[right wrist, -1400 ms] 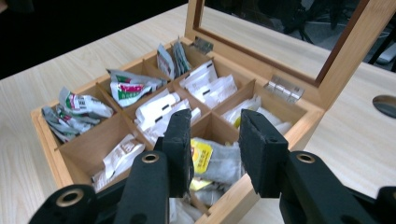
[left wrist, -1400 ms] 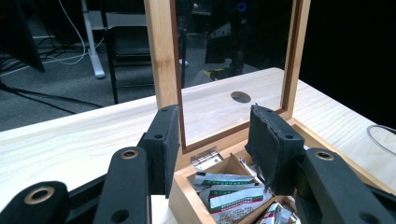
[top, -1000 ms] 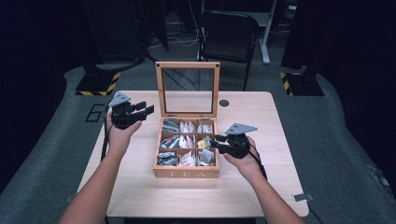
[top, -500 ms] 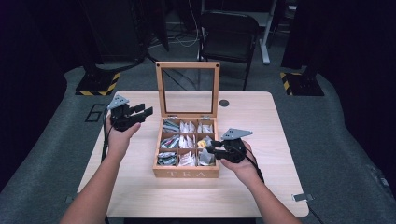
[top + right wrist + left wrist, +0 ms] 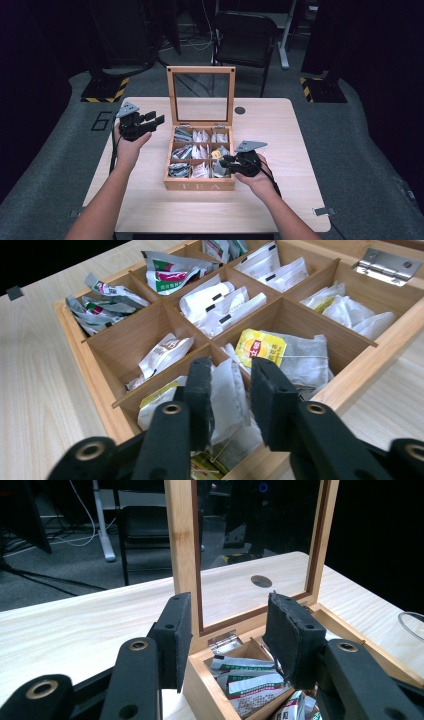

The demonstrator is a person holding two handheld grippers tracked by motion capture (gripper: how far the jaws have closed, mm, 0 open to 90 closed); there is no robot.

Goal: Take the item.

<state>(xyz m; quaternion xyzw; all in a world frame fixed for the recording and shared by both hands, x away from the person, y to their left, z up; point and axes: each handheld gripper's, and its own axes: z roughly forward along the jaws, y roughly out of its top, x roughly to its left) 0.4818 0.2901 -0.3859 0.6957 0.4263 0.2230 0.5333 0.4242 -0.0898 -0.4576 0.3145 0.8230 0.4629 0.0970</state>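
A white tea bag [image 5: 227,390] stands upright in the wooden tea box's [image 5: 200,186] near-right compartment.

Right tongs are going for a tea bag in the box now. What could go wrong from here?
The right tongs, just closing, straddle a white tea bag whose string trails down; a thin grip may slip or snag neighbouring bags. Lifting could nudge the tea box; the left tongs hover beside its lid, not bracing.

The left forearm comes in from the bottom and bends up to the left hand [image 5: 131,145], which holds the left tongs [image 5: 157,120] raised, pointing to the right, with a clear gap between the jaws. The right forearm reaches forward; the right hand [image 5: 256,176] holds the right tongs [image 5: 224,162] low, pointing left. Their jaws have just been closing.
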